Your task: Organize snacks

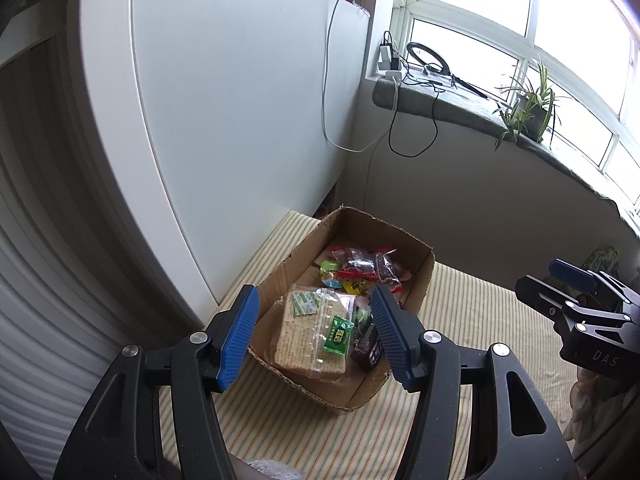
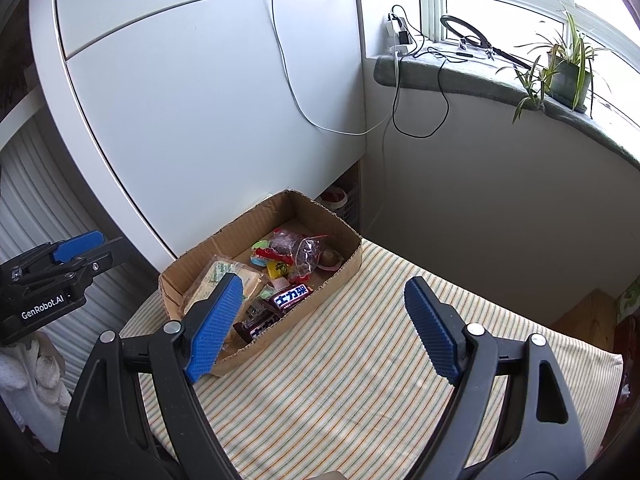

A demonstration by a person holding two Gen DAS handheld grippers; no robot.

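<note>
An open cardboard box point(image 1: 420, 280) point(image 2: 340, 224) sits on a striped cloth point(image 1: 472, 320) point(image 2: 360, 360). Inside lie a wrapped cracker pack point(image 1: 308, 332) point(image 2: 224, 276), a green candy point(image 1: 338, 336), dark chocolate bars point(image 2: 290, 296) point(image 1: 368, 348), a clear bag of dark sweets point(image 1: 364, 266) point(image 2: 300, 250) and several small bright candies. My left gripper point(image 1: 314, 316) hovers open above the box's near end, nothing between its blue pads. My right gripper point(image 2: 324, 316) stands open over the cloth at the box's right side, empty; it also shows at the edge of the left wrist view point(image 1: 576, 292).
A white cabinet point(image 2: 200, 100) rises just behind the box. A windowsill point(image 2: 480, 76) at the upper right carries a potted plant point(image 2: 564, 68), a ring light and chargers with hanging cables point(image 2: 400, 112). The cloth's right edge drops off beside a wooden surface point(image 2: 588, 312).
</note>
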